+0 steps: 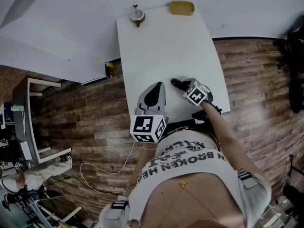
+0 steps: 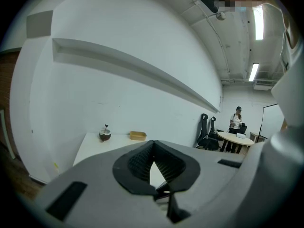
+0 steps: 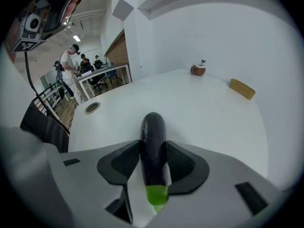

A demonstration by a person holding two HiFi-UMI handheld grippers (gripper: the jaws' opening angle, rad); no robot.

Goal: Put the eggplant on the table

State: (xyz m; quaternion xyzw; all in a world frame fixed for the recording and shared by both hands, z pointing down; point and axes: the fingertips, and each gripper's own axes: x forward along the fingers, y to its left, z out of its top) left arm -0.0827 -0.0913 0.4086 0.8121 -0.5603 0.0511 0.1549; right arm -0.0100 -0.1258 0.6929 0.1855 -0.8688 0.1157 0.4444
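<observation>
Wooden floor (image 1: 80,122) lies around a white tabletop (image 1: 166,46). On its far edge, at about 11 o'clock, stands a small round brown cup (image 1: 137,16) with a stick in it. At about 1 o'clock lies a flat yellow tray (image 1: 182,7). Near the front edge, at about 7 o'clock, the left tool (image 1: 157,85) hangs over the tabletop. Its two pads are pressed together at the tips, with nothing between them. To the right, at about 5 o'clock, the right tool (image 3: 153,145) pinches the eggplant (image 3: 153,127) from both sides. The dark end reaches out past the pads toward 12 o'clock, over the tabletop, and the green stem end points to 6 o'clock. Whether the eggplant touches the tabletop I cannot tell.
</observation>
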